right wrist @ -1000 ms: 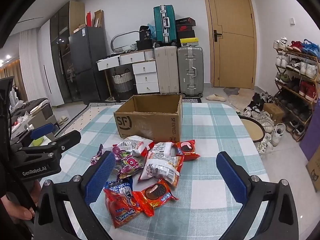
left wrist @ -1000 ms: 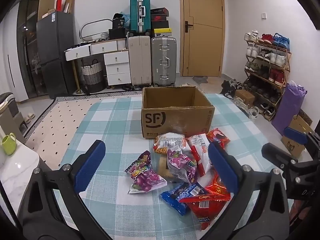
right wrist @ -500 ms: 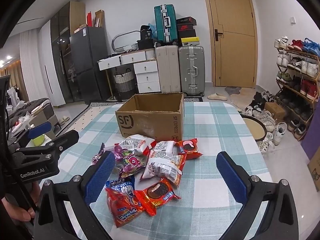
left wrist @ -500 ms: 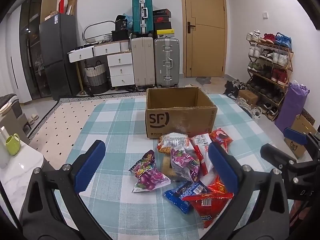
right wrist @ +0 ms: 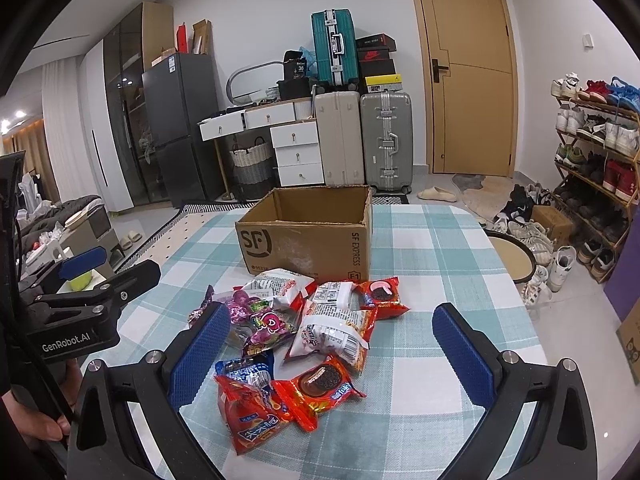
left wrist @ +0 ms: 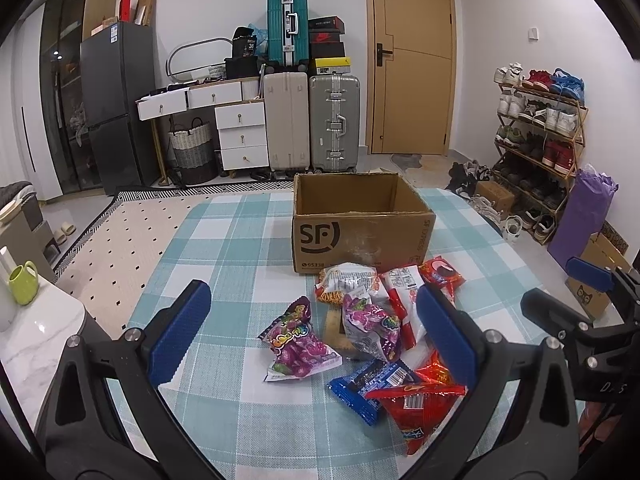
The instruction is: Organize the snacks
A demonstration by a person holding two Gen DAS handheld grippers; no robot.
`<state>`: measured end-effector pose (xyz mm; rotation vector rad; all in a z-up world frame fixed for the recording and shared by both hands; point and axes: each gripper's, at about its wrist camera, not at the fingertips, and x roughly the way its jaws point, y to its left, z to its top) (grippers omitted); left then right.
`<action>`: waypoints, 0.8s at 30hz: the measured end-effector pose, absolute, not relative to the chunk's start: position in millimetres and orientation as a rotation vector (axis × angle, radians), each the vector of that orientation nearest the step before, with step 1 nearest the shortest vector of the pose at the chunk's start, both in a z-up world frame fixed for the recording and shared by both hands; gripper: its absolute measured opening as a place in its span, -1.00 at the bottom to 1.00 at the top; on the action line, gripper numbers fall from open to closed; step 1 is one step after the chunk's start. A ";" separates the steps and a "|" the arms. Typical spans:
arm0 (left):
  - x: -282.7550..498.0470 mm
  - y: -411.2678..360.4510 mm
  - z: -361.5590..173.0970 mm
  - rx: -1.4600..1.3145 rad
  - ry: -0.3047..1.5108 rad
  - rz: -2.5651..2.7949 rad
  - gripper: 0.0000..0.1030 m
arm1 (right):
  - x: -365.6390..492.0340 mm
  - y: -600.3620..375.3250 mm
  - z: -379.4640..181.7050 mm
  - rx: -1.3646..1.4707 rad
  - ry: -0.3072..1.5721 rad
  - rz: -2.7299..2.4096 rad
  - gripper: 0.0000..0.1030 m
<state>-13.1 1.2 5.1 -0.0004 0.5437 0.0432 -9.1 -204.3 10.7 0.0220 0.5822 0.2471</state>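
An open cardboard box (left wrist: 362, 236) (right wrist: 308, 240) marked SF stands on the checked tablecloth (left wrist: 232, 248). In front of it lies a pile of snack packets: purple candy bags (left wrist: 298, 344) (right wrist: 264, 320), white-and-red packets (left wrist: 348, 280) (right wrist: 332, 332), red cookie packs (right wrist: 320, 384) (left wrist: 442, 270), a blue pack (left wrist: 368, 384) and a red chip bag (right wrist: 250, 416). My left gripper (left wrist: 312, 340) hovers open above the near side of the pile, holding nothing. My right gripper (right wrist: 330, 354) is open too, over the pile's front, empty.
The table's right edge (right wrist: 516, 292) drops to a round stool (right wrist: 512, 256) and a shoe rack (right wrist: 592, 152). A white counter with a green mug (left wrist: 22, 282) sits left. Suitcases (left wrist: 312, 120), drawers and a fridge stand behind by the door.
Both grippers have eased slightly forward toward the pile; the box and snacks sit a little higher and closer in view. Nothing was grasped.
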 end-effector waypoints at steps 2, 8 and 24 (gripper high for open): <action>-13.5 0.8 4.8 -0.004 0.544 0.043 0.99 | -9.7 -204.4 10.8 0.025 0.583 0.248 0.99; -13.4 0.3 4.4 -0.002 0.542 0.041 0.99 | -10.7 -203.4 10.4 0.023 0.584 0.249 0.99; -17.9 -1.1 3.7 -0.006 0.538 0.034 0.99 | -12.6 -202.6 10.8 0.025 0.588 0.247 0.99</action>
